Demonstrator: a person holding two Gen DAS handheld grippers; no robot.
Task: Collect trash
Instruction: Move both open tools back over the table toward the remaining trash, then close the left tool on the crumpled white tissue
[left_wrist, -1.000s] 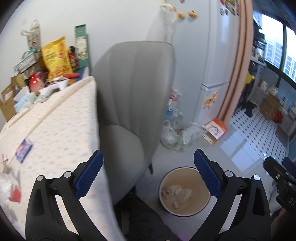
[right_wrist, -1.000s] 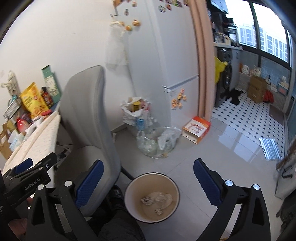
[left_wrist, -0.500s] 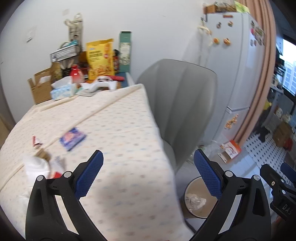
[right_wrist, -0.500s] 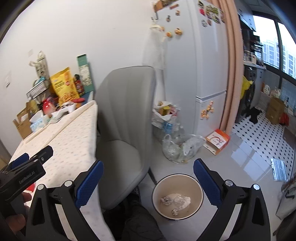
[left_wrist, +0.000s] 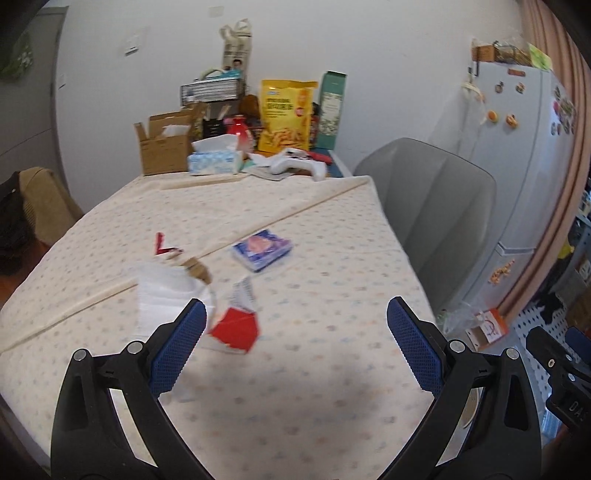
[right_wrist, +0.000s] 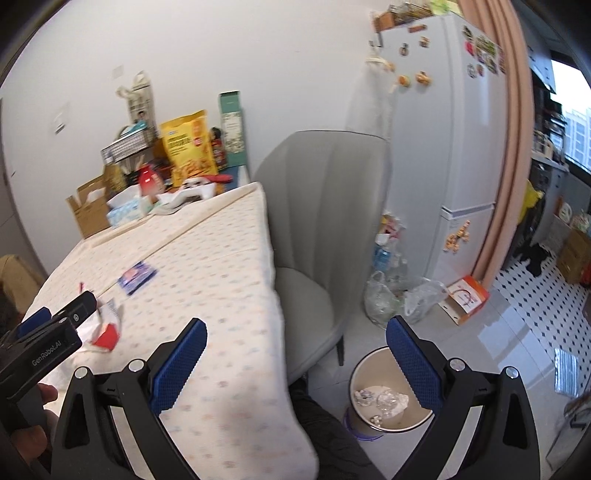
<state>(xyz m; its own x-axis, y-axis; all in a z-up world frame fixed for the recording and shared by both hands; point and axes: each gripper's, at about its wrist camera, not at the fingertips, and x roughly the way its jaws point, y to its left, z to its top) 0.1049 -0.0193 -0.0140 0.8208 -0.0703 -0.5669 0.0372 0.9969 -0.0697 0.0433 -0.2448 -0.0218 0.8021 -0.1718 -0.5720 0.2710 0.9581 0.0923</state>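
Trash lies on the cloth-covered table (left_wrist: 295, 387): a red and white wrapper (left_wrist: 236, 328), a white plastic bag (left_wrist: 166, 295), a brown scrap (left_wrist: 197, 269), a small red scrap (left_wrist: 162, 245) and a blue packet (left_wrist: 262, 249). My left gripper (left_wrist: 295, 347) is open and empty above the table's near part, just short of the red wrapper. My right gripper (right_wrist: 295, 358) is open and empty over the table's right edge. A round bin (right_wrist: 384, 398) with crumpled trash stands on the floor below it. The red wrapper (right_wrist: 107, 336) and blue packet (right_wrist: 136, 277) also show in the right wrist view.
A grey chair (right_wrist: 325, 229) stands between table and fridge (right_wrist: 454, 147). Boxes, a tissue box (left_wrist: 214, 160), a yellow snack bag (left_wrist: 284, 118) and a white controller (left_wrist: 299, 168) crowd the table's far end. Plastic bags (right_wrist: 399, 295) and an orange box (right_wrist: 465, 299) lie on the floor.
Both grippers swung left and up from over the bin toward the table. The left view now faces the trash on the table; the bin has slid out of its view.
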